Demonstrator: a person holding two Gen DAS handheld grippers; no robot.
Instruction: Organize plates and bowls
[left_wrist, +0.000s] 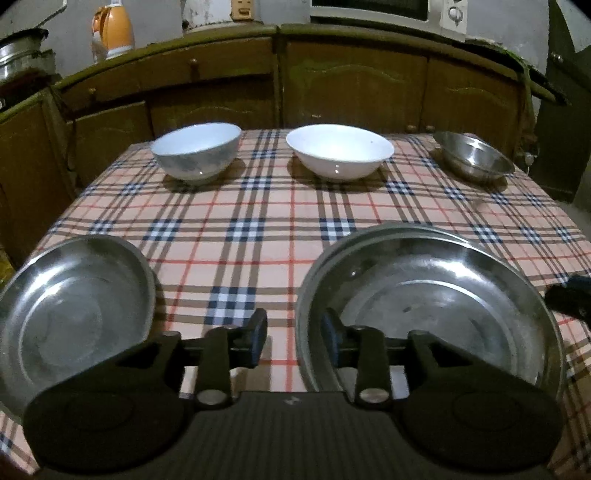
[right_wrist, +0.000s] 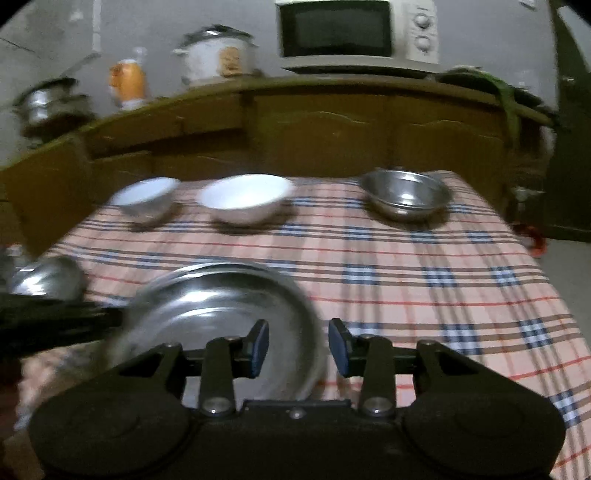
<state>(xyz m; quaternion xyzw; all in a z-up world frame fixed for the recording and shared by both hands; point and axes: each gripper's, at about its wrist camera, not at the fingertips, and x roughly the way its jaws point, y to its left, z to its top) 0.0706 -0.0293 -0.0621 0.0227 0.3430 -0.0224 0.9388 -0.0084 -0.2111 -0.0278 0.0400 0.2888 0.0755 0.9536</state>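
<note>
A large steel plate (left_wrist: 443, 295) lies at the near right of the checked table, seemingly on top of a second plate whose rim shows behind it. My left gripper (left_wrist: 295, 338) is open and straddles its left rim, with one finger inside the plate and neither pad pressing. My right gripper (right_wrist: 298, 345) is open astride the right rim of the same plate (right_wrist: 214, 306), also without pressing. A smaller steel plate (left_wrist: 74, 314) lies at the near left. Along the far edge stand a bluish-white bowl (left_wrist: 195, 151), a white bowl (left_wrist: 340, 151) and a steel bowl (left_wrist: 474, 158).
The checked tablecloth (left_wrist: 258, 221) covers a table that ends close behind the bowls. Wooden cabinets (left_wrist: 351, 85) run behind it, carrying an orange kettle (left_wrist: 112, 33), a rice cooker (right_wrist: 218, 55) and a microwave (right_wrist: 354, 33). The right wrist view is blurred.
</note>
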